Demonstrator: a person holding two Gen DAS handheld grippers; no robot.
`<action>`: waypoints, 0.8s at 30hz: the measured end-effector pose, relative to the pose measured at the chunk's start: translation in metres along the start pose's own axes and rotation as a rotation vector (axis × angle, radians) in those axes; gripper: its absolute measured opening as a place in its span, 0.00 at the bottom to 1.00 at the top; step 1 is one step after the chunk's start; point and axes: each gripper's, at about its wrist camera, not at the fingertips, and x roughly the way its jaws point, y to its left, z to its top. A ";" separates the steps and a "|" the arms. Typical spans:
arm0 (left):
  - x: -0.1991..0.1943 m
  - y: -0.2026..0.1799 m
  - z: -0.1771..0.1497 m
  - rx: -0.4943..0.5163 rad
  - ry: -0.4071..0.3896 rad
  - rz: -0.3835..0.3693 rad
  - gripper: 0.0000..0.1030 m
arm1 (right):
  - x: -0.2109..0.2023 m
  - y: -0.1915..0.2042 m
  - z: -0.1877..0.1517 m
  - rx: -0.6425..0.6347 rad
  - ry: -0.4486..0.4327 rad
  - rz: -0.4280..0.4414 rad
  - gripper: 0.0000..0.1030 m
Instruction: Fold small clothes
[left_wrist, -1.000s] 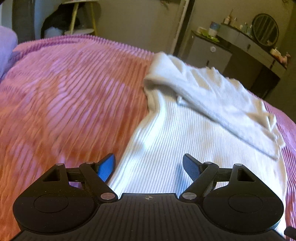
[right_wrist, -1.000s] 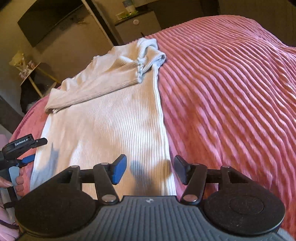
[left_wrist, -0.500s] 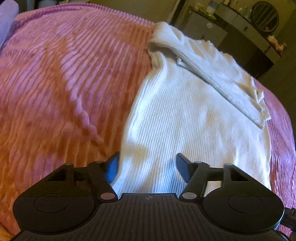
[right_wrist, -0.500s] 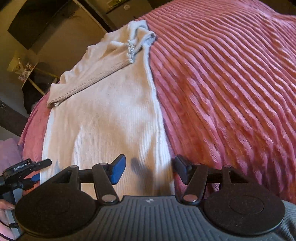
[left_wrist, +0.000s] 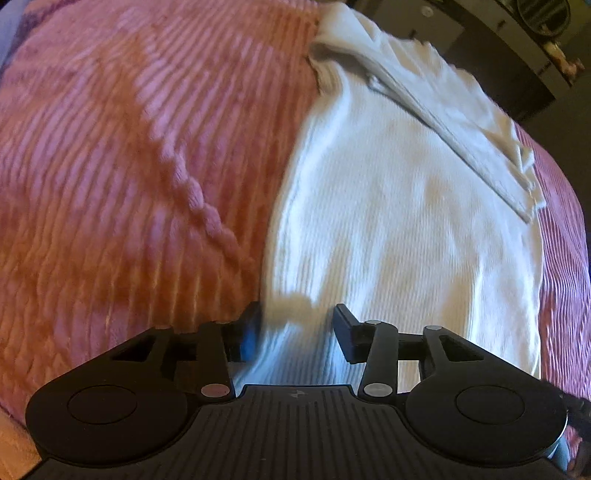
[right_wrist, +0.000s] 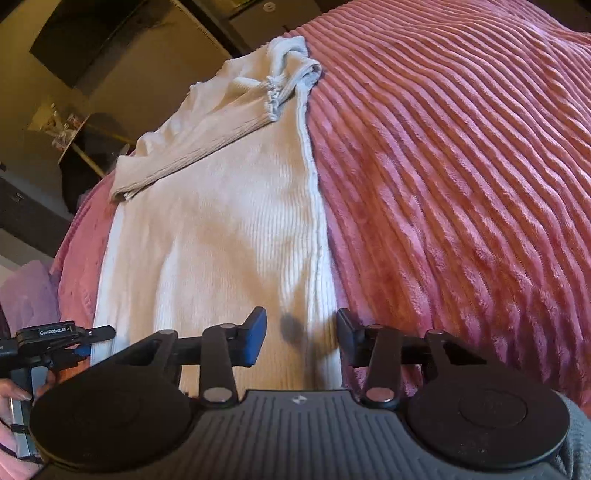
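Note:
A white ribbed top (left_wrist: 399, 206) lies flat on a pink ribbed bedspread (left_wrist: 129, 166), with one sleeve (left_wrist: 454, 125) folded across its far end. My left gripper (left_wrist: 297, 334) is open, low over the near left corner of the top, with the cloth's edge between its fingers. In the right wrist view the same top (right_wrist: 221, 229) lies lengthwise with the folded sleeve (right_wrist: 207, 133) at the far end. My right gripper (right_wrist: 301, 338) is open, low over the near right corner of the top, its fingers on either side of the hem edge. The left gripper (right_wrist: 74, 336) shows at the left edge.
The bedspread (right_wrist: 461, 166) spreads wide to the right of the top. Dark furniture with a round mirror (left_wrist: 543, 16) stands beyond the bed. A small table with clutter (right_wrist: 70, 129) and a dark cabinet stand past the bed's far side.
Both grippers have moved down and forward onto the near hem of the top, each at one corner. Their jaws have narrowed a little but stay open.

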 end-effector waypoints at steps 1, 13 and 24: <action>0.001 0.000 0.000 0.007 0.012 -0.004 0.47 | 0.000 0.001 -0.002 -0.009 0.008 0.004 0.39; -0.001 0.004 -0.005 0.073 0.137 -0.033 0.44 | 0.015 0.004 -0.010 -0.030 0.129 0.057 0.31; -0.018 0.002 0.003 0.128 0.151 -0.188 0.12 | 0.010 0.014 0.015 0.068 0.040 0.243 0.12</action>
